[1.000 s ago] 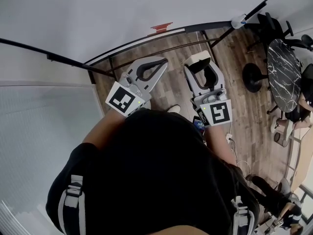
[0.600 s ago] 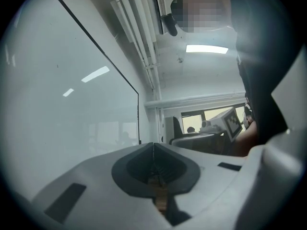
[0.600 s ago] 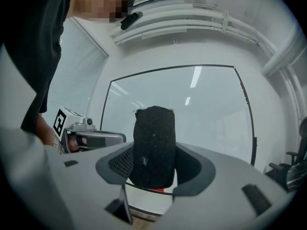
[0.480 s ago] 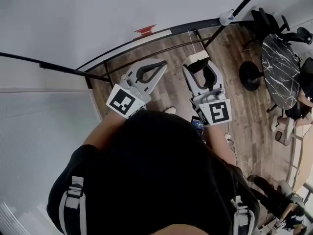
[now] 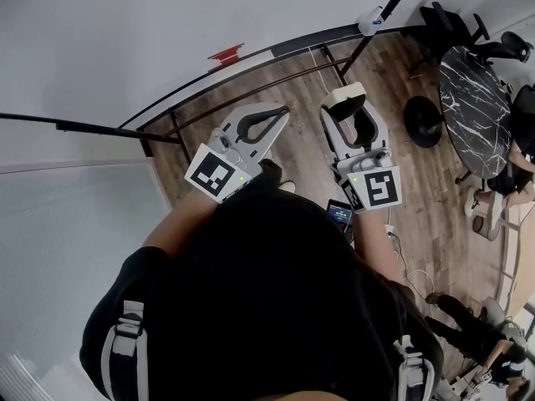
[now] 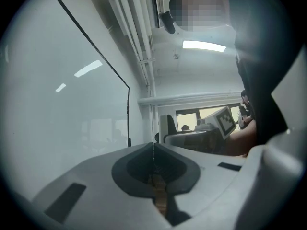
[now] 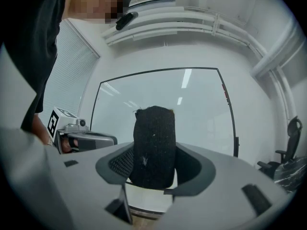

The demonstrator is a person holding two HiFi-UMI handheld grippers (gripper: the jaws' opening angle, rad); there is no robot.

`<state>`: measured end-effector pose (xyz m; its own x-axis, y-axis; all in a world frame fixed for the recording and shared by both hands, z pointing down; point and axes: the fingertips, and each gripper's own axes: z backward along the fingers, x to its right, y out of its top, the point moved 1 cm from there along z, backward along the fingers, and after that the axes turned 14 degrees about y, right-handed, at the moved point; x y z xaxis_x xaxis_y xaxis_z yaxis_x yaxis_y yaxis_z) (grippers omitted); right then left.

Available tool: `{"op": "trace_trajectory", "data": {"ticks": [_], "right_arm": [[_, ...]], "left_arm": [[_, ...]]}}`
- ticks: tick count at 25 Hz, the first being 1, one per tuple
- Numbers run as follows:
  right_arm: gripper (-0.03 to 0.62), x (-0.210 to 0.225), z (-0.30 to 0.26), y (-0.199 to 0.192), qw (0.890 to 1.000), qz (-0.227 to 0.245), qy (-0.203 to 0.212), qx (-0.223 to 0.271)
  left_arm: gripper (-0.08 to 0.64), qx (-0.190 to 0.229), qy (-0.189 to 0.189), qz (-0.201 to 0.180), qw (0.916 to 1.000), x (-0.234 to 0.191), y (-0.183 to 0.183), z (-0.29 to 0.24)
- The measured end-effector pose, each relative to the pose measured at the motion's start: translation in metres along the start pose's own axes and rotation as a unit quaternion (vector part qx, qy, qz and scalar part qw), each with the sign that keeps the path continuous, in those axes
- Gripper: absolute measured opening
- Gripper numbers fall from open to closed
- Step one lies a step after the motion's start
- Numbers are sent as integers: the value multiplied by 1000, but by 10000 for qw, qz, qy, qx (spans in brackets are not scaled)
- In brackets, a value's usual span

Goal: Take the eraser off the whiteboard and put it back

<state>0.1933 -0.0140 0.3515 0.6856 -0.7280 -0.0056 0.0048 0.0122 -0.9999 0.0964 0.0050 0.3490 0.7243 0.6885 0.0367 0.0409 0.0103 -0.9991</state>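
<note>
Two hand-held grippers in view, both pointing level toward the whiteboard.

Left gripper: jaws together, tips meeting. Nothing between them in the left gripper view, only a sliver of wood floor showing through the gap below. It touches nothing.

Right gripper: jaws spread wide and clamped on the eraser. The pads press on both its sides. The eraser stands upright in the grip, its black felt face toward the gripper's camera, and from above a pale top shows. Its upper end rises above the jaw tips.

One eraser only, off the whiteboard. From above, floor shows between the gripper tips and the board's lower edge, so there is no contact. In the right gripper view it sits in front of the lower middle of the board's face.

Counts:
- one whiteboard, dark-framed, on a dark stand
- one small red item at the board's lower edge; cannot tell what it is
- two marker cubes, one per gripper
- one round dark table with pale veining, well apart to the right
- one small lit screen near the person's waist, just beside the right gripper's cube

Chairs by the table: black, number unclear.
</note>
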Motion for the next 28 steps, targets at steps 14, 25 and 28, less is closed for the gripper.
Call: {"op": "trace_trajectory", "data": {"ticks": [14,25,28], "right_arm": [[230,106,-26,-12,9993,80,-333,-156],[230,201,-72,-7,9981,36,-537,-299],[232,223,-89,-12,9977,18,-560,-370]], "left_arm": [[6,146,-293,69,9994,-35,-6,-114],[6,268,-589,26,9979,-79,8,-216],[6,261,-631,26,9977,-94,4,-238]]}}
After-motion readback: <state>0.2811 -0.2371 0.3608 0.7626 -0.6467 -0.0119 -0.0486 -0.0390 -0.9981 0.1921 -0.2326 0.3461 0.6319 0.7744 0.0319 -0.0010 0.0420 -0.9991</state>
